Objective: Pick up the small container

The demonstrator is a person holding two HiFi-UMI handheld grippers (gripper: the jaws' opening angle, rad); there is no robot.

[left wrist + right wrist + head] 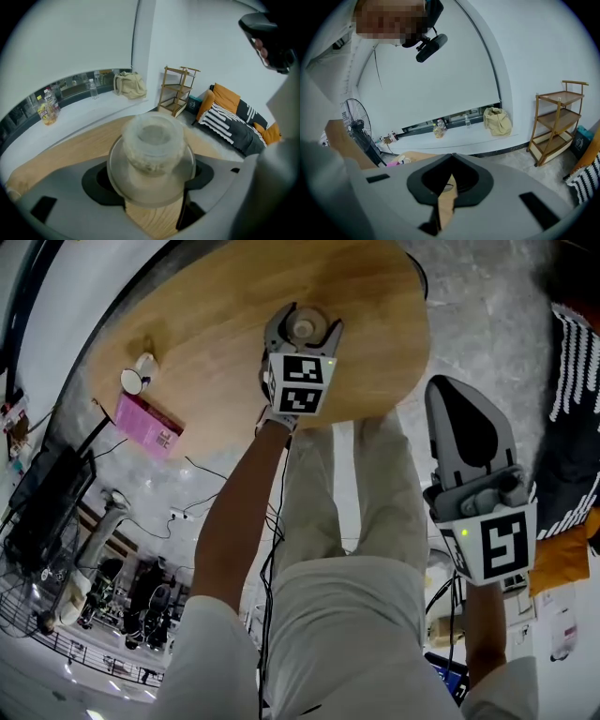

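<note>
We note the left gripper (302,326) clamped on the small container (152,145), a clear round jar seated between its jaws, one jaw on each side. The jar stands upright with its long axis vertical and its lid end up, above the wooden table (206,352). Whether it touches the tabletop we cannot tell. The right gripper (450,159) is clenched on nothing, tips meeting, well off to the side.

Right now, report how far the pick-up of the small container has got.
Done: the left gripper sits round the small clear round plastic container over the round wooden table, jaws against both its sides. In hand: that grasp. Left: the lift; whether the container is off the wood yet cannot be told. The right gripper, shut and empty, is off the table.
</note>
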